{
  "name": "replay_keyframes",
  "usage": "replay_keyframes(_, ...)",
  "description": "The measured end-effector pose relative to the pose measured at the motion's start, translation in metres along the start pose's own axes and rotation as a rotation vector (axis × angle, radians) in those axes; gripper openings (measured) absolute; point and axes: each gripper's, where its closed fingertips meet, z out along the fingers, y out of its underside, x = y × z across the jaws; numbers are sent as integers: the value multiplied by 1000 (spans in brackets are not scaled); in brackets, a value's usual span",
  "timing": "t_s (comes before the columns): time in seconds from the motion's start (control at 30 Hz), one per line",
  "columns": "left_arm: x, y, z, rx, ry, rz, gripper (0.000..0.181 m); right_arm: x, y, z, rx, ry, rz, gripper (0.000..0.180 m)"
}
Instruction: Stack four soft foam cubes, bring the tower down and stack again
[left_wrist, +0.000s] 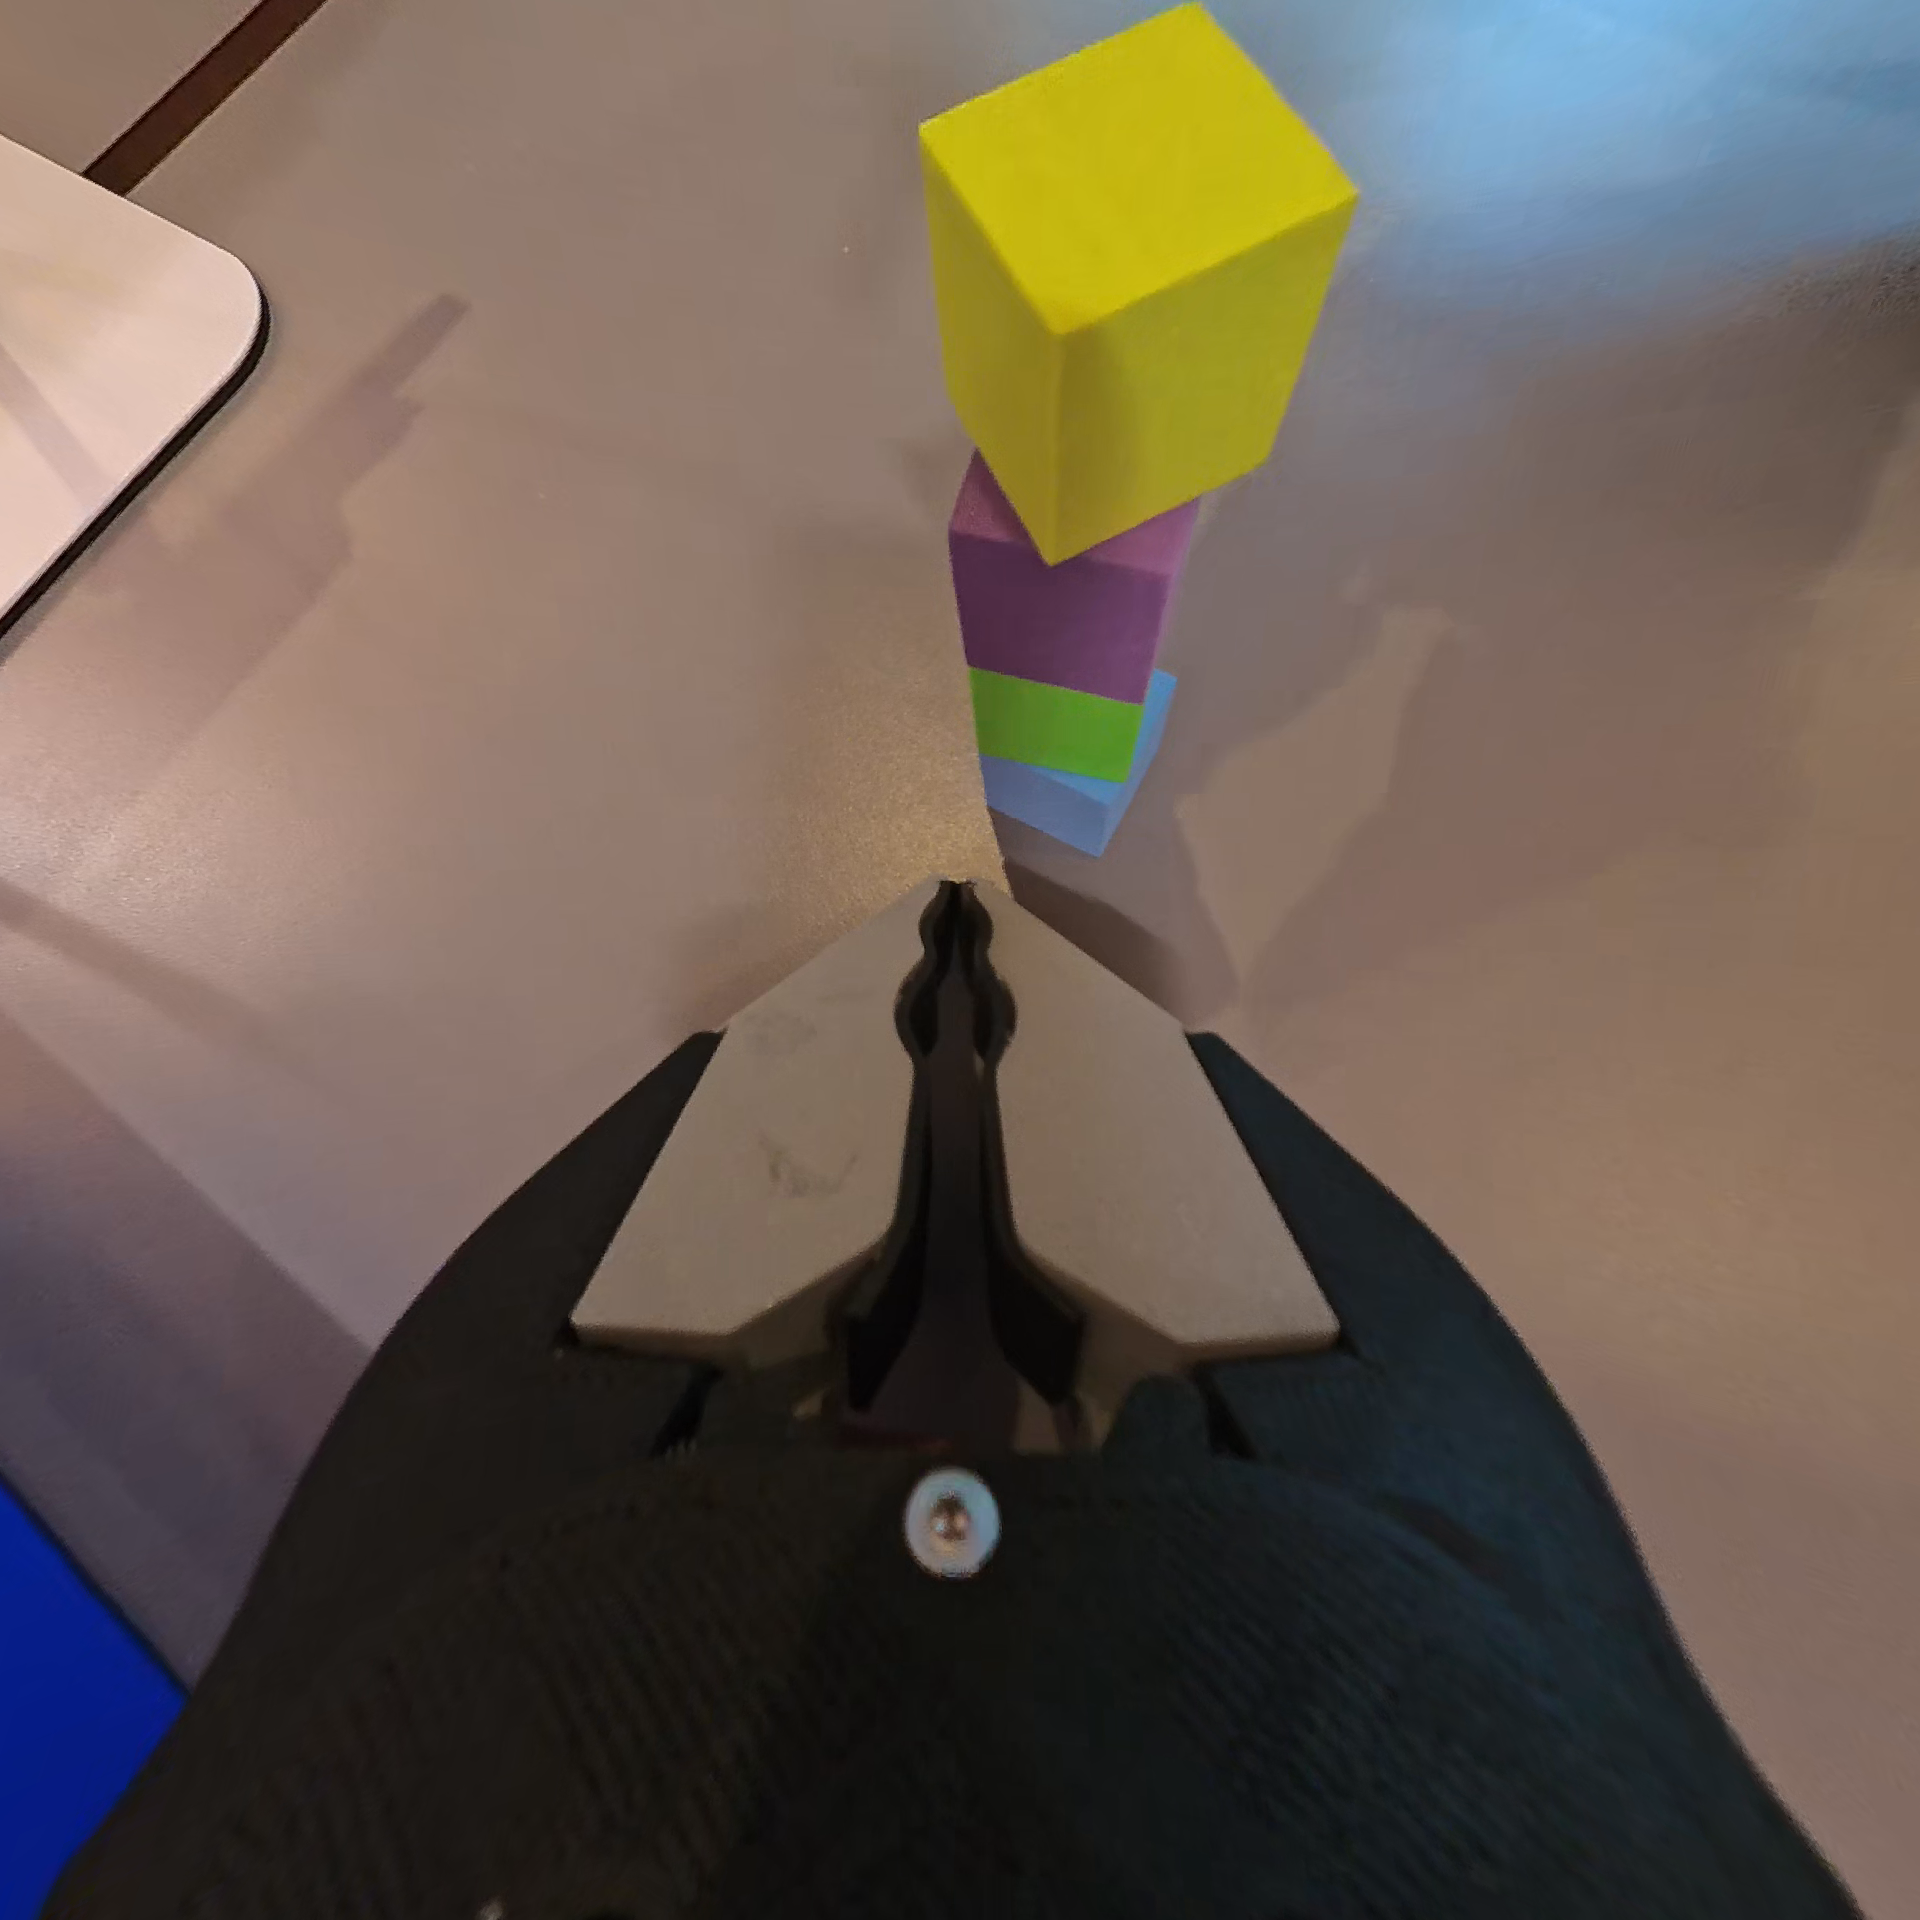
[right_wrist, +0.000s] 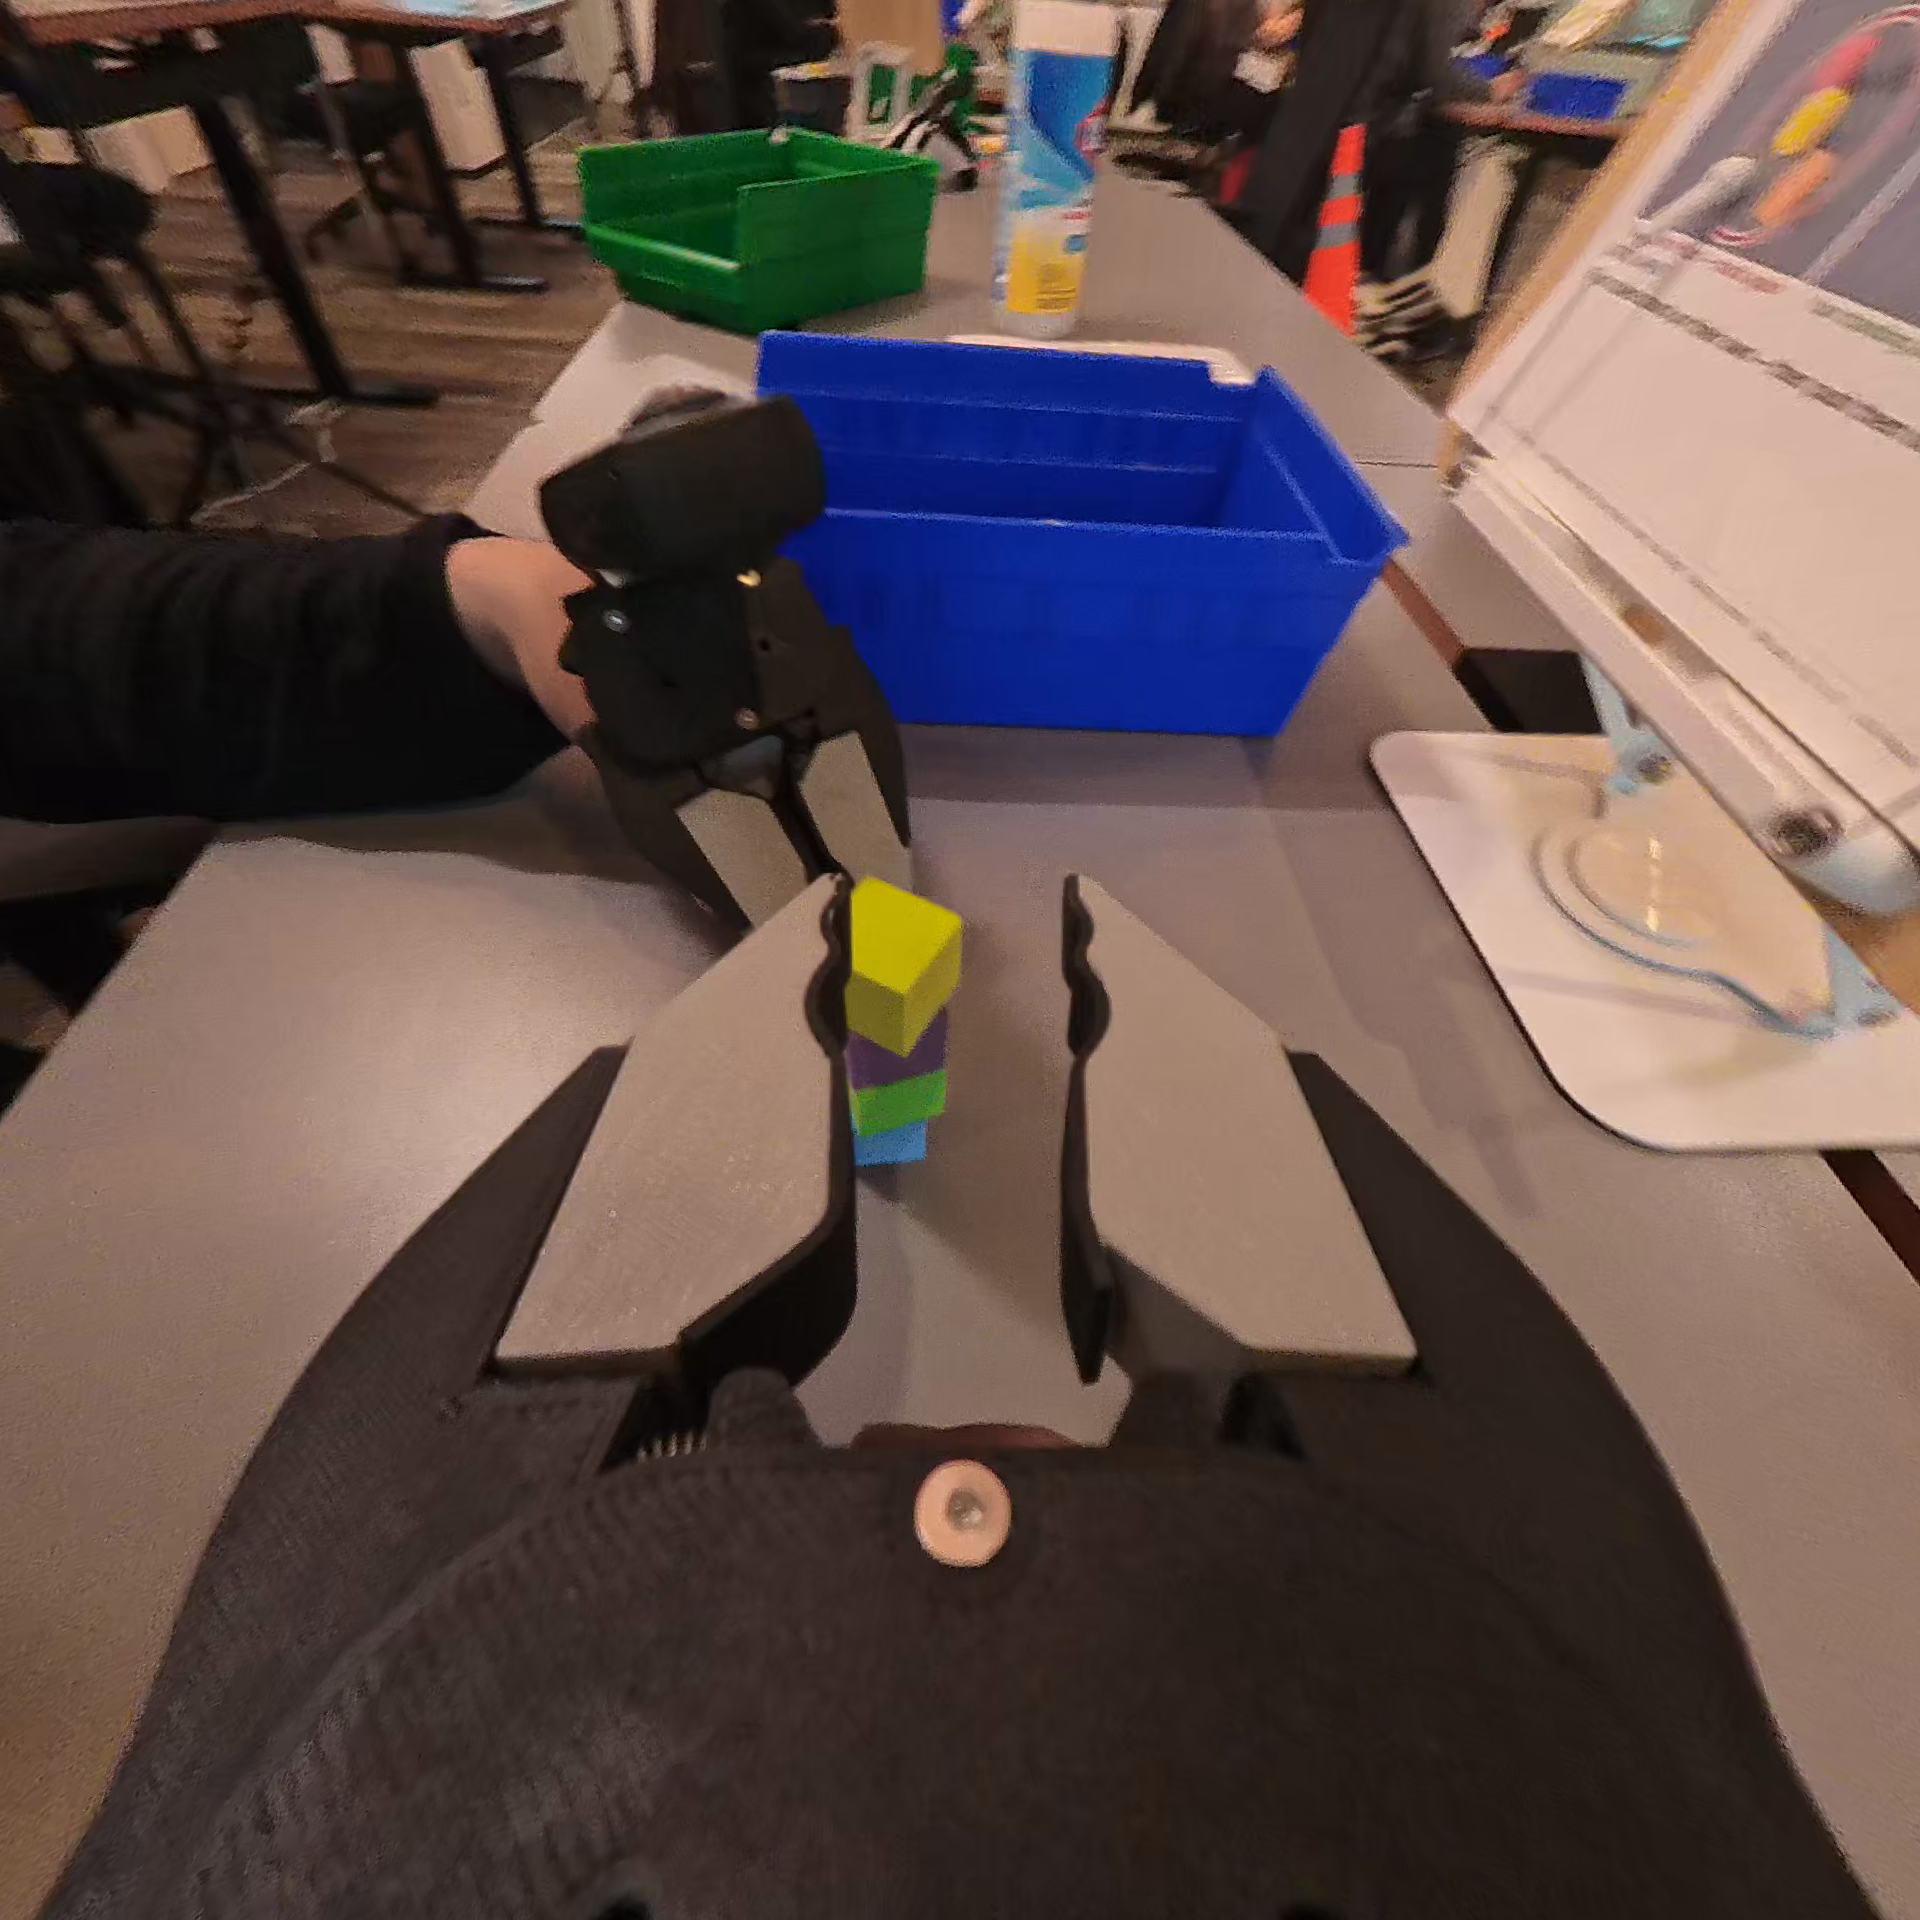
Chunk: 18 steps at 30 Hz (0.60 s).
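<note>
A tower of foam cubes stands on the grey table: a yellow cube on top, then a purple cube, a green cube and a light blue cube at the bottom. The yellow cube sits turned on the purple cube, above the green cube and blue cube. My left gripper is shut and empty, just in front of the tower's base; it also shows in the right wrist view behind the tower. My right gripper is open and empty, the tower standing beyond its fingers.
A blue bin stands behind the tower, a green bin and a tall canister farther back. A white stand base with a tilted board is at the right; the base shows in the left wrist view. Spacing between my two grippers at the tips: around 12 cm.
</note>
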Motion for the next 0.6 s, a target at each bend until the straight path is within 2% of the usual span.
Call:
replay_keyframes(0.1, 0, 0, 0, 0, -4, 4, 0, 8, 28, -8, -8, 113, 26, 34)
replay_keyframes(0.23, 0, 0, 0, -1, -9, 10, 0, 25, 99, -17, -306, 274, 50, 35)
replay_keyframes(0.33, 0, 0, 0, -1, -8, 6, 0, 34, 137, -24, -482, 358, 93, 35)
replay_keyframes(0.53, -1, 3, -4, -27, 1, -2, 2, 34, 141, -18, -435, 359, 252, 38)
replay_keyframes(0.6, 3, 9, -9, -60, 43, -11, 2, 37, 141, -19, -435, 382, 266, 32)
